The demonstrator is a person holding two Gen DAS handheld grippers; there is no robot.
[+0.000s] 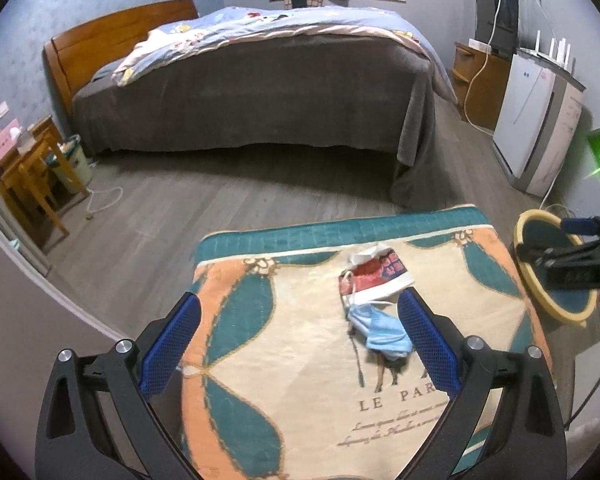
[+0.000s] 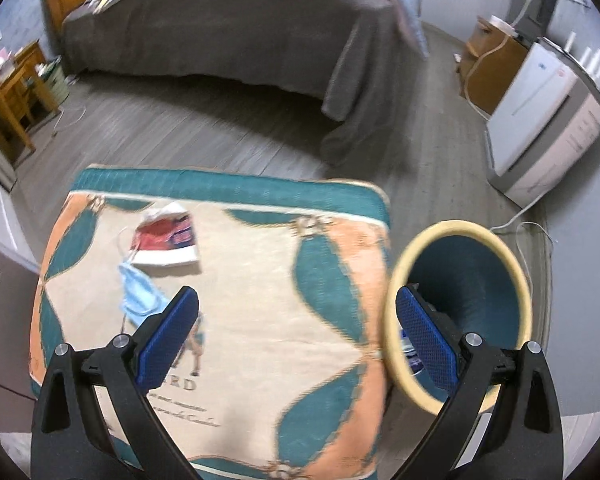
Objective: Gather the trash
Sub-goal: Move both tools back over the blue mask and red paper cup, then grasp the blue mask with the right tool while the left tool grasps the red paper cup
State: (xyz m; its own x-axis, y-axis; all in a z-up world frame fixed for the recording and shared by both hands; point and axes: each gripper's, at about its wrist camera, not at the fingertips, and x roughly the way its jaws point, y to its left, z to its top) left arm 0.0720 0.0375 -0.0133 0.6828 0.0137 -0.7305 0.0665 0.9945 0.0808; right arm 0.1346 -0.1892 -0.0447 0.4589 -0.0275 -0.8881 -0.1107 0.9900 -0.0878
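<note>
Bedroom floorboards surround a cushioned surface under a patterned blanket (image 1: 300, 360), over which both tongs hang. Left gripper (image 1: 298, 344) is spread wide and empty, its right pad just beside the blue face mask (image 1: 382, 330); beyond lies a red-and-white wrapper (image 1: 376, 276). Right gripper (image 2: 298, 338) is also agape, holding nothing, near the yellow-rimmed bin (image 2: 460, 308) (something small shows inside, blurred). Collection looks barely begun: both scraps remain on the blanket.
</note>
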